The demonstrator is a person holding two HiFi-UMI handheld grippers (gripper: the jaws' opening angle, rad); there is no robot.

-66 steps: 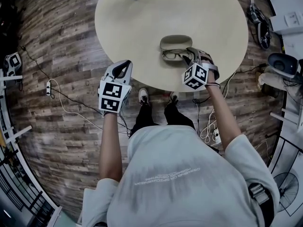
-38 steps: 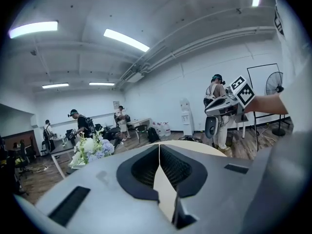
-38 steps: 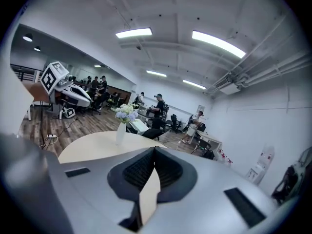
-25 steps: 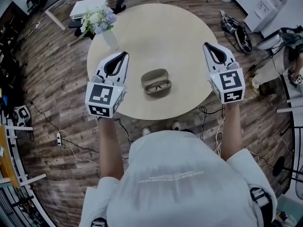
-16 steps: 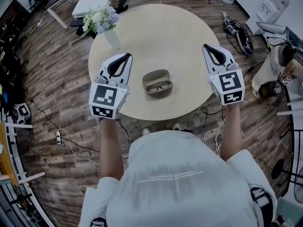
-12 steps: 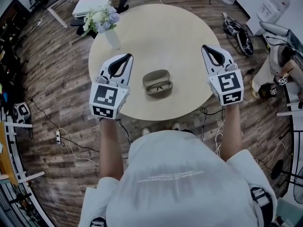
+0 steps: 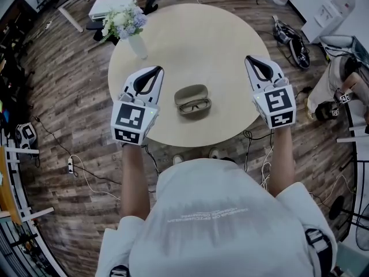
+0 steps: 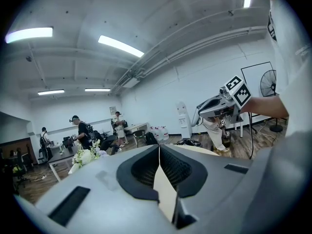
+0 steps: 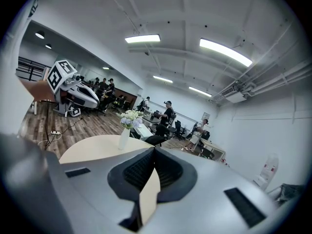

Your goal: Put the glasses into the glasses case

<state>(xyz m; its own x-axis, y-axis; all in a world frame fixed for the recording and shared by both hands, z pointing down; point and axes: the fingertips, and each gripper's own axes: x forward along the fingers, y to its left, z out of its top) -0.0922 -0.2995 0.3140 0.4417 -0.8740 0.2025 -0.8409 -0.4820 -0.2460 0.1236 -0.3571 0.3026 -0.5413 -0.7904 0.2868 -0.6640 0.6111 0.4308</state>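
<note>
An open olive glasses case [image 7: 191, 94] lies near the front edge of the round beige table [image 7: 190, 39], with the dark-framed glasses [image 7: 194, 104] lying in its front half. My left gripper [image 7: 151, 71] is raised at the case's left, shut with nothing in it. My right gripper [image 7: 257, 60] is raised at the case's right, also shut and empty. Both are held high and apart from the case. In the left gripper view the jaws [image 8: 159, 147] meet at a line; in the right gripper view the jaws [image 9: 154, 150] meet the same way.
A white vase of flowers [image 7: 125, 27] stands at the table's far left edge, also seen in the right gripper view as the vase [image 9: 126, 130]. Cables and a power strip [image 7: 70, 166] lie on the wooden floor. A person [image 7: 346, 79] is at the far right. Other people sit at desks behind.
Earlier my right gripper was down at the glasses by the case and the left hung low. Both have since lifted up and apart; over the last second they barely moved.
</note>
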